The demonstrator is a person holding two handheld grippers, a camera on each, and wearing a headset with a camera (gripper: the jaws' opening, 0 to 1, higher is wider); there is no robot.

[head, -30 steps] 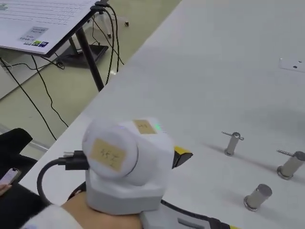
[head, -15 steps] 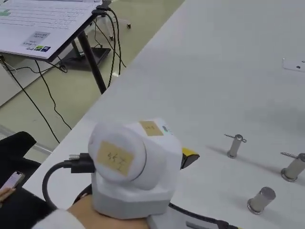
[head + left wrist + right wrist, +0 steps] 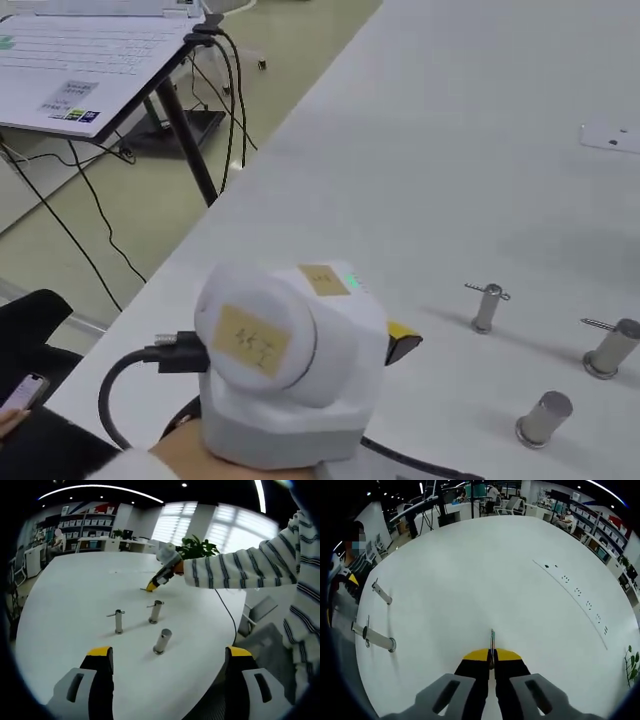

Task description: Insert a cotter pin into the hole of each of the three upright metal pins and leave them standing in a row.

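Three upright metal pins stand on the white table. Cotter pins cross the tops of the far-left pin [image 3: 487, 307] [image 3: 118, 621] and the far-right pin [image 3: 610, 348] [image 3: 156, 611]. The nearest pin [image 3: 543, 417] [image 3: 162, 641] has a bare top. My left gripper [image 3: 169, 654] is open just short of that bare pin, and its white body [image 3: 290, 375] fills the lower head view. My right gripper [image 3: 491, 656] is shut on a thin cotter pin [image 3: 491, 639], low over bare table beyond the pins. In the left gripper view it [image 3: 161, 579] reaches in on a striped sleeve.
The table's left edge [image 3: 250, 175] runs diagonally, with floor beyond. A laptop [image 3: 80, 60] on a black stand with hanging cables sits off the table at far left. A small white plate [image 3: 610, 138] lies flat at the table's far right. A row of small marks [image 3: 580, 592] crosses the tabletop.
The head camera has shifted a little. The left gripper's body sits slightly further right and up in the view. The three pins stand as before.
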